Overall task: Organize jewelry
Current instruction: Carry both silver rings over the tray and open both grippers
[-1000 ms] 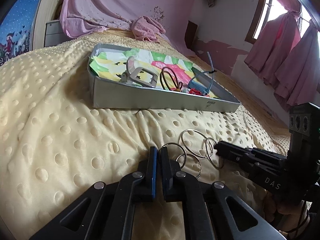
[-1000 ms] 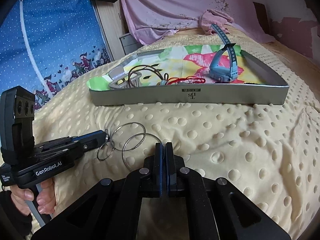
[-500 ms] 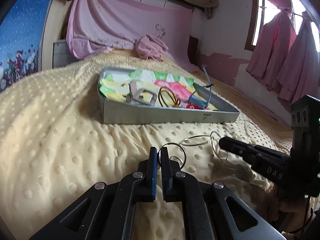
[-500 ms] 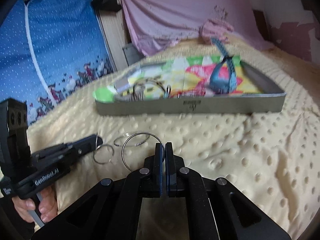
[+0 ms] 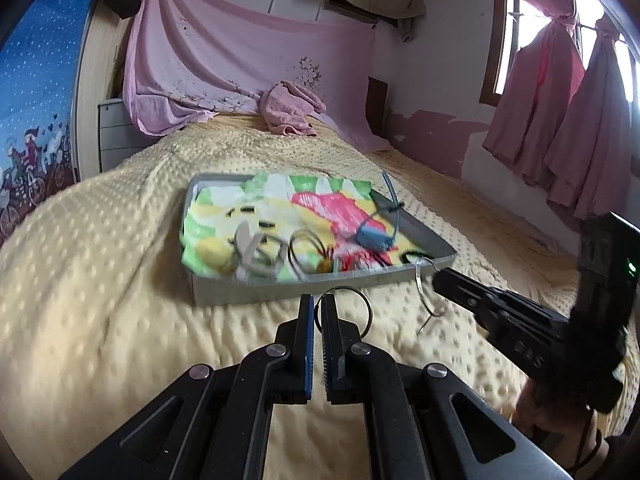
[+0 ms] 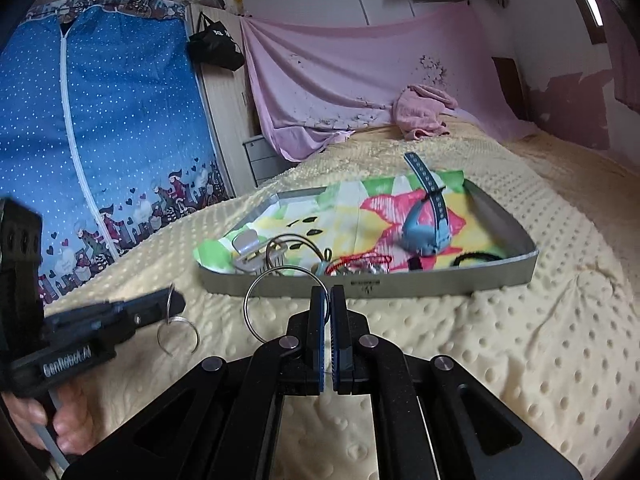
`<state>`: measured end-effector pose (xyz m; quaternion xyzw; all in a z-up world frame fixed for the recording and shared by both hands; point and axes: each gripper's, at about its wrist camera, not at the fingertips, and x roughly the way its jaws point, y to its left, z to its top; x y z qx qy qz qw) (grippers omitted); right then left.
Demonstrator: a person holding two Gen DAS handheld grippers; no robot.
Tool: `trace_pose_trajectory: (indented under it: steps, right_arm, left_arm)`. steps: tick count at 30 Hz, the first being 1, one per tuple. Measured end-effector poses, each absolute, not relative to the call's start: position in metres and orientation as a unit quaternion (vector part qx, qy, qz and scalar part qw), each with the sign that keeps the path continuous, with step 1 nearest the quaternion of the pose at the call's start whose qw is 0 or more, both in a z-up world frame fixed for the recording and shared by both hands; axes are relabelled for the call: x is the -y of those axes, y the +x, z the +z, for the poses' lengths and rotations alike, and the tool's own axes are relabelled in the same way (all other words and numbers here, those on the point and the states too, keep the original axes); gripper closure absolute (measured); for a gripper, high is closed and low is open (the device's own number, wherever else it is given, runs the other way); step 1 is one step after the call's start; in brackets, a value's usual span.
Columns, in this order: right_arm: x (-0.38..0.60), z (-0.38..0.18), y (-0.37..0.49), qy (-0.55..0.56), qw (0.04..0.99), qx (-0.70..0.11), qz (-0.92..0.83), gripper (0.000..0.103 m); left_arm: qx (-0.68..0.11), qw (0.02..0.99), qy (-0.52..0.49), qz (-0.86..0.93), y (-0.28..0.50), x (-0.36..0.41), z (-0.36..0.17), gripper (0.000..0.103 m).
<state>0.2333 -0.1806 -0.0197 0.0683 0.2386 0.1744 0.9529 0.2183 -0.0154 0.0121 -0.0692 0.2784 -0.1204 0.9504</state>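
**Rings lifted off the bedspread, both grippers loaded**

A second ago the silver rings lay on the yellow bedspread [image 5: 120,320] with my two grippers set on them. Now both are raised clear of it. My left gripper [image 5: 317,312] is clamped almost fully shut on the small ring [image 5: 348,308], which stands up from the pads. My right gripper [image 6: 329,304] is likewise clamped shut on the large ring [image 6: 280,300]; a further ring [image 6: 178,334] dangles below the left gripper's tip, apparently linked. The grey tray [image 6: 400,286] sits just beyond, already holding the blue watch [image 6: 424,228], a red cord [image 6: 360,260] and other pieces. Judgement: pick-up is complete; transfer into the tray is the step outstanding. Risk: linked rings may snag if my hands part.
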Motion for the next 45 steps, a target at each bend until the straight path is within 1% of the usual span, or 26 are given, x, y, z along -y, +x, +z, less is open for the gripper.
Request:
trace_pose_trajectory:
  steps: [5,11,15,20,26,33,36,38,39,40,41,42,43,44,45]
  right_arm:
    - [0.188,0.008,0.253,0.063,0.958,-0.222,0.168,0.100]
    - [0.191,0.024,0.297,0.073,0.967,-0.212,0.124,0.100]
    - [0.194,0.015,0.324,0.100,0.964,-0.221,0.111,0.100]
    - [0.183,-0.010,0.342,0.077,0.957,-0.257,0.110,0.100]
    - [0.181,-0.032,0.351,0.082,0.943,-0.309,0.096,0.100]
    - [0.185,-0.045,0.356,0.086,0.933,-0.340,0.084,0.100]
    - [0.187,-0.045,0.354,0.091,0.933,-0.337,0.086,0.100]
    - [0.189,-0.046,0.348,0.097,0.934,-0.332,0.086,0.099]
    - [0.190,-0.046,0.347,0.098,0.935,-0.330,0.087,0.098]
    - [0.191,-0.045,0.344,0.100,0.936,-0.326,0.087,0.096]
    - [0.193,-0.045,0.341,0.102,0.937,-0.322,0.086,0.086]
    - [0.195,-0.043,0.337,0.106,0.939,-0.316,0.085,0.072]
    - [0.197,-0.041,0.334,0.109,0.941,-0.310,0.085,0.066]
    - [0.199,-0.039,0.331,0.111,0.943,-0.302,0.084,0.064]
    - [0.200,-0.036,0.328,0.113,0.945,-0.296,0.084,0.064]
  left_arm:
    - [-0.289,0.947,-0.076,-0.121,0.263,0.018,0.031,0.099]
    - [-0.287,0.947,-0.088,-0.117,0.309,0.030,0.022,0.099]
    - [-0.300,0.943,-0.084,-0.113,0.333,0.032,0.008,0.099]
    - [-0.330,0.934,-0.096,-0.100,0.345,0.026,-0.011,0.099]
    - [-0.341,0.929,-0.099,-0.100,0.339,0.027,-0.020,0.099]
    - [-0.354,0.925,-0.101,-0.097,0.333,0.027,-0.024,0.099]
    - [-0.353,0.926,-0.096,-0.094,0.329,0.028,-0.023,0.098]
    - [-0.351,0.926,-0.101,-0.097,0.326,0.026,-0.022,0.094]
    - [-0.349,0.926,-0.106,-0.098,0.325,0.026,-0.022,0.087]
    - [-0.345,0.927,-0.109,-0.097,0.321,0.025,-0.021,0.076]
    - [-0.341,0.929,-0.109,-0.096,0.319,0.025,-0.020,0.069]
    - [-0.334,0.932,-0.108,-0.093,0.316,0.025,-0.019,0.051]
    - [-0.325,0.936,-0.104,-0.087,0.313,0.025,-0.016,0.038]
    - [-0.307,0.943,-0.099,-0.078,0.306,0.025,-0.012,0.038]
    - [-0.298,0.946,-0.098,-0.078,0.303,0.025,-0.009,0.038]
